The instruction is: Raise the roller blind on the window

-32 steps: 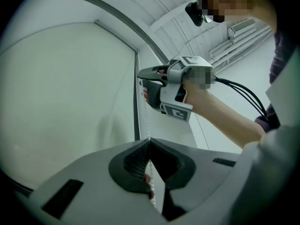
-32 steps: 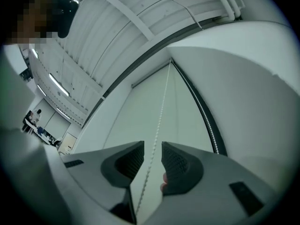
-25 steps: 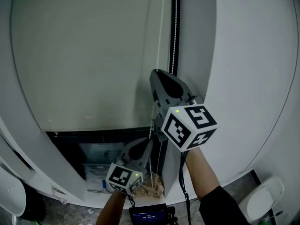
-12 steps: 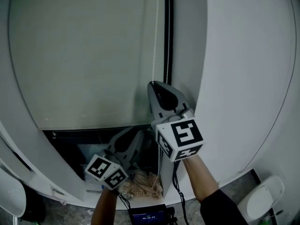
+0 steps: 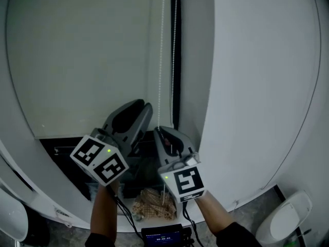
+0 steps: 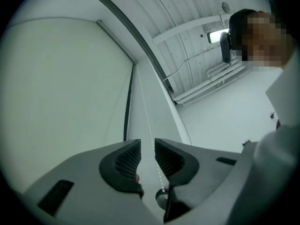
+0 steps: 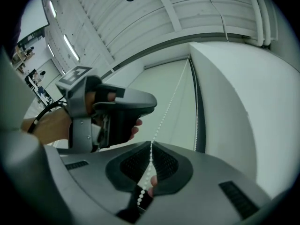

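Observation:
The pale roller blind (image 5: 87, 60) covers most of the window, with its lower edge above a dark strip of glass (image 5: 59, 156). A white bead chain (image 5: 161, 60) hangs along the blind's right side. My right gripper (image 5: 159, 131) is shut on the bead chain (image 7: 168, 104), which runs out between its closed tips (image 7: 151, 145). My left gripper (image 5: 144, 107) is just above and left of it. Its jaws are opening, and the bead chain (image 6: 146, 118) passes through the gap (image 6: 147, 143) without being pressed by the pads.
A black guide strip (image 5: 175, 55) runs down right of the chain, beside the white window reveal (image 5: 247, 86). On the sill below lie pale wooden pieces (image 5: 151, 205). A small screen (image 5: 163, 236) sits at the bottom edge, and a white object (image 5: 280, 225) is at the lower right.
My left gripper has risen from low by the sill to above the right one. My right gripper has come down along the chain. The blind's lower edge stands slightly higher in view.

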